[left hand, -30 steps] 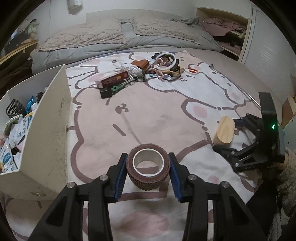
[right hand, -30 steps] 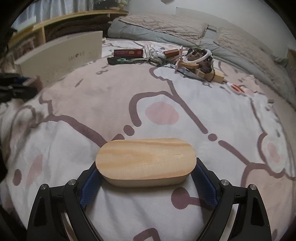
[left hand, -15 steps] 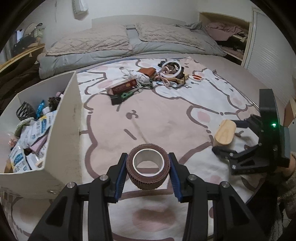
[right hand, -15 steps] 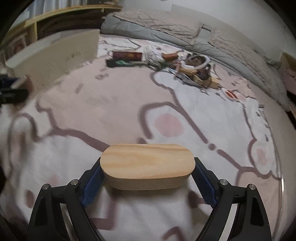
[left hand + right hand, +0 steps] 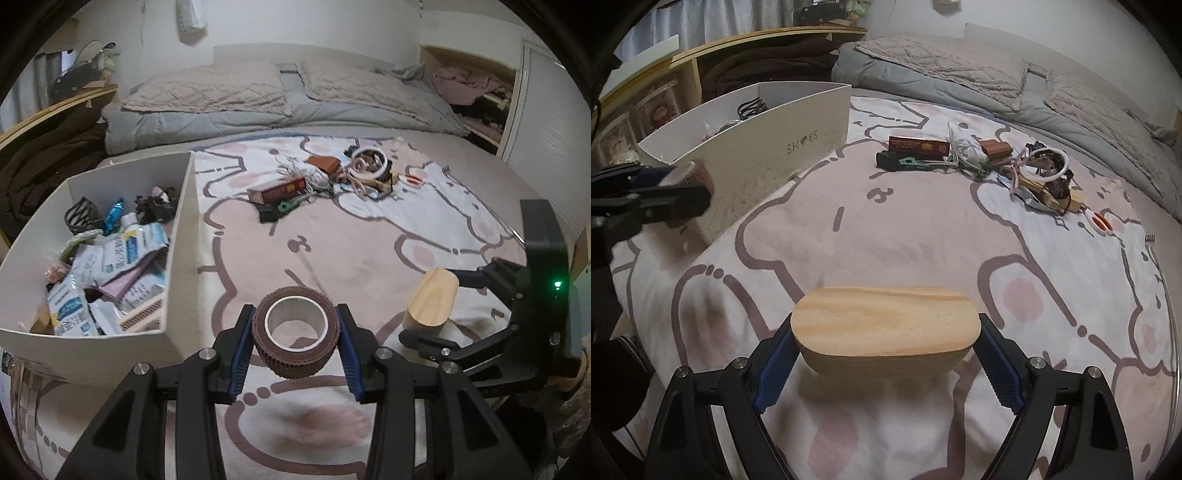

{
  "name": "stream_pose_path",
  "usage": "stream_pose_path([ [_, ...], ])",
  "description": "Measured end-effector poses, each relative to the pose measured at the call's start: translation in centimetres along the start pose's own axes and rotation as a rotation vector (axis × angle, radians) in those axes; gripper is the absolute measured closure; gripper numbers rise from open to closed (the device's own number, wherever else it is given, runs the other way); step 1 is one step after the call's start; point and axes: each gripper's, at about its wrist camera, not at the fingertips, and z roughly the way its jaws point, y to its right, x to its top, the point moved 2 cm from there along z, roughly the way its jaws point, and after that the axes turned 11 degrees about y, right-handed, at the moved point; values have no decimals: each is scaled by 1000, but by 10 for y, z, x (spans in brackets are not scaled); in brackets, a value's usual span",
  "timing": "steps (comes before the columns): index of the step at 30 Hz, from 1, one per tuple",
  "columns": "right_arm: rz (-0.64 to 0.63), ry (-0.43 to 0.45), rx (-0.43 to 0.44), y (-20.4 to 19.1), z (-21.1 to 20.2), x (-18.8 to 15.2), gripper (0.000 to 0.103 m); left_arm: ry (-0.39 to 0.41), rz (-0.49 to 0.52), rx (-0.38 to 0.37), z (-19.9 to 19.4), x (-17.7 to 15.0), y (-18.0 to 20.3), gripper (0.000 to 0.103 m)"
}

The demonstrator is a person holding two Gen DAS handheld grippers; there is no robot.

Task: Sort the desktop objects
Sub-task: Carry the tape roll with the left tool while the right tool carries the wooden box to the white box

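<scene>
My left gripper (image 5: 295,338) is shut on a brown roll of tape (image 5: 295,330) with a white core, held above the patterned blanket. My right gripper (image 5: 884,352) is shut on an oval wooden box (image 5: 884,325), its blue pads pressing both ends. In the left wrist view the wooden box (image 5: 430,301) and right gripper (image 5: 461,317) sit to the right of the roll. A white shoe box (image 5: 181,236) with several packets inside stands to the left. In the right wrist view the shoe box (image 5: 768,147) is at far left, with the left gripper (image 5: 676,181) in front of it.
A pile of loose items lies far across the blanket: a red carton (image 5: 918,144), a white ring (image 5: 1049,164), small scissors (image 5: 1099,223), cords and a brown case (image 5: 325,164). Pillows (image 5: 207,90) and a grey duvet lie behind. Wooden shelves (image 5: 701,62) stand at left.
Both grippers have risen with their loads. The shoe box now shows more of its inside in the left wrist view, and looms closer at left in the right wrist view.
</scene>
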Motion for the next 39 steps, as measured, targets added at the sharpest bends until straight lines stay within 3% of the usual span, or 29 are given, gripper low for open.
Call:
stream_pose_path([
  [8, -1, 51, 10, -5, -9, 30, 13, 79, -46, 20, -29, 19, -18, 61],
  [15, -17, 94, 30, -11, -20, 56, 13, 65, -67, 38, -35, 23, -33, 61],
  [25, 18, 113, 63, -10, -17, 87, 13, 109, -154, 151, -46, 47, -80, 61],
  [30, 23, 139, 95, -13, -18, 110, 13, 139, -155, 261, -50, 73, -109, 61],
  [39, 14, 186, 156, -25, -16, 137, 13, 100, -216, 381, -35, 84, -167, 61],
])
